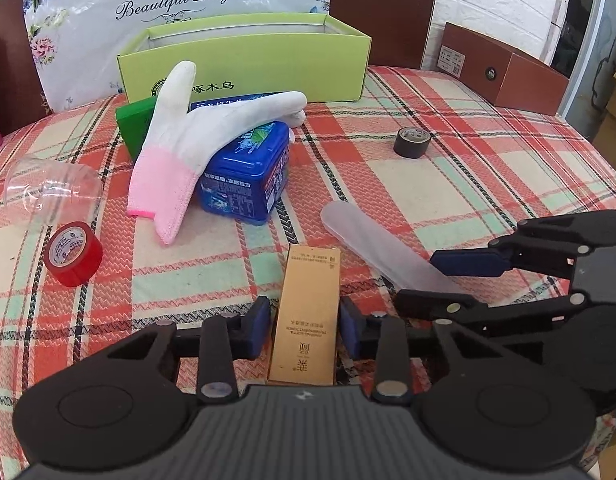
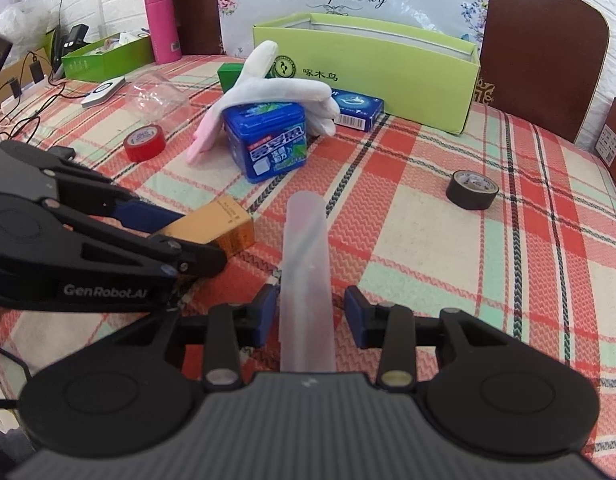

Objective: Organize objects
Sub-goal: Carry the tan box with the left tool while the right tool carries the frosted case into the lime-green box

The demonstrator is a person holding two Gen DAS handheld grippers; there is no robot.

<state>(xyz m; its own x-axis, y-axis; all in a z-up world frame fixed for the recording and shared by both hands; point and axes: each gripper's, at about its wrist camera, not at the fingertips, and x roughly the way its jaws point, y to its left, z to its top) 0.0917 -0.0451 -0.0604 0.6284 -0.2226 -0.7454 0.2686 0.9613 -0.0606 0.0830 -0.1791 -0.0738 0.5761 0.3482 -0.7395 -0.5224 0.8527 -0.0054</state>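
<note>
A gold carton [image 1: 305,316] lies lengthwise on the plaid tablecloth [image 1: 468,184], between the fingers of my left gripper [image 1: 305,320]. Both blue pads rest against its long sides. The right wrist view shows that same left gripper [image 2: 195,240] closed on the gold carton [image 2: 223,224]. A frosted translucent case [image 2: 308,280] points away from me inside my right gripper [image 2: 311,312], whose pads stand a little off it on both sides. The open light-green box [image 1: 243,68] stands at the back of the table.
A white-and-pink glove [image 1: 175,148] drapes over a blue tub [image 1: 247,172]. Nearby are a small green box [image 1: 135,124], a flat blue box [image 2: 356,110], red tape [image 1: 73,254], black tape [image 1: 412,142] and a tipped clear cup [image 1: 47,188]. Cables [image 2: 23,120] run at the far left.
</note>
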